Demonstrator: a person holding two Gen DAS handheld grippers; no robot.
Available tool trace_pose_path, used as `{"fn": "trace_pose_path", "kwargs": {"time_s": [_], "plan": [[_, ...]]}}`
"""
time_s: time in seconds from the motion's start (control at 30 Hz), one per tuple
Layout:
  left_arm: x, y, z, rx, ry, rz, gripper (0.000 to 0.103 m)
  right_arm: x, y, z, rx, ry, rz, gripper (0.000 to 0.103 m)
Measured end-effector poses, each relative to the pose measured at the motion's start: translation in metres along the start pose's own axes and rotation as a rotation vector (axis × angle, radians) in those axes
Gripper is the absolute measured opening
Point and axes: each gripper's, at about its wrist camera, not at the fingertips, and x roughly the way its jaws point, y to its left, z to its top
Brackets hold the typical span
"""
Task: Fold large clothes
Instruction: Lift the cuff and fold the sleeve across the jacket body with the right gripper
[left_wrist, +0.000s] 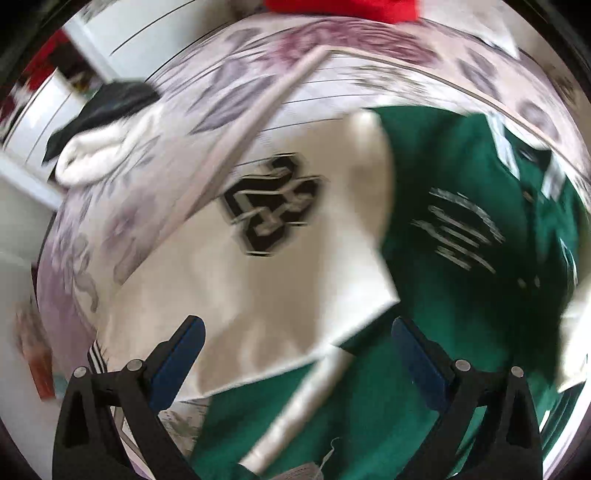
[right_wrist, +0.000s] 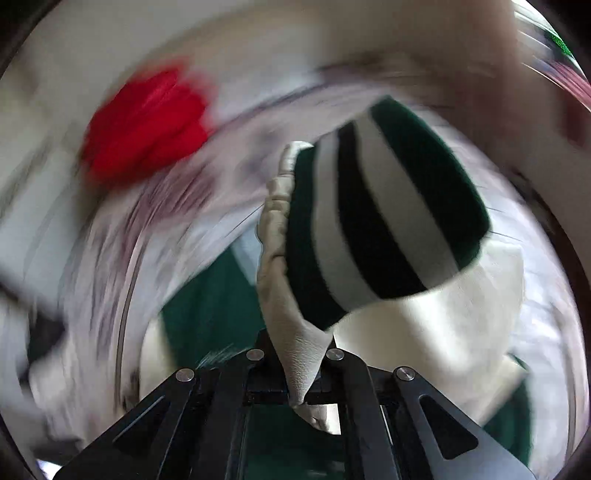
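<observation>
The jacket (left_wrist: 443, 258), green with cream sleeves, lies spread on a floral bed (left_wrist: 110, 229). The left claw (left_wrist: 295, 350) hangs over it with jaws spread and nothing between them. The right claw (right_wrist: 295, 391) is pressed together, pinching the cream sleeve (right_wrist: 295, 343); its striped cuff (right_wrist: 384, 221) stands at twelve o'clock. A red cloth (right_wrist: 147, 122) lies at ten o'clock.

No legible text. Green-and-cream jacket (left_wrist: 443, 295): black-and-white interlocked emblem (left_wrist: 271, 206) on the cream sleeve, pale lettering (left_wrist: 458, 229) on the green body, both motion-blurred, unreadable. Small white tag (left_wrist: 325, 461) at the bottom edge, print too smeared.
</observation>
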Motion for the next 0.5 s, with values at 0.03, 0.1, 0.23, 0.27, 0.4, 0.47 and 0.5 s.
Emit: {"fn": "trace_pose_path", "kwargs": {"time_s": [0.03, 0.1, 0.23, 0.27, 0.4, 0.47, 0.5], "plan": [[0.005, 0.011, 0.002, -0.024, 0.011, 0.000, 0.103, 0.026, 0.039, -0.007, -0.094, 0.048, 0.025, 0.004], [0.012, 0.028, 0.002, -0.049, 0.033, 0.000, 0.103, 0.064, 0.100, -0.032, -0.255, 0.147, 0.056, 0.004], [0.021, 0.045, -0.004, -0.058, 0.074, -0.010, 0.103, 0.124, 0.154, -0.091, -0.356, 0.481, 0.179, 0.023], [0.019, 0.047, -0.005, -0.058, 0.078, -0.016, 0.103, 0.125, 0.150, -0.096, -0.300, 0.522, 0.228, 0.035], [0.011, 0.049, -0.007, -0.052, 0.076, -0.044, 0.103, 0.085, 0.088, -0.086, -0.019, 0.468, 0.331, 0.058], [0.007, 0.042, -0.006, -0.041, 0.071, -0.061, 0.103, 0.055, 0.041, -0.087, 0.158, 0.406, 0.297, 0.059], [0.005, 0.035, -0.006, -0.028, 0.062, -0.066, 0.103, 0.044, 0.006, -0.083, 0.264, 0.371, 0.259, 0.059]]}}
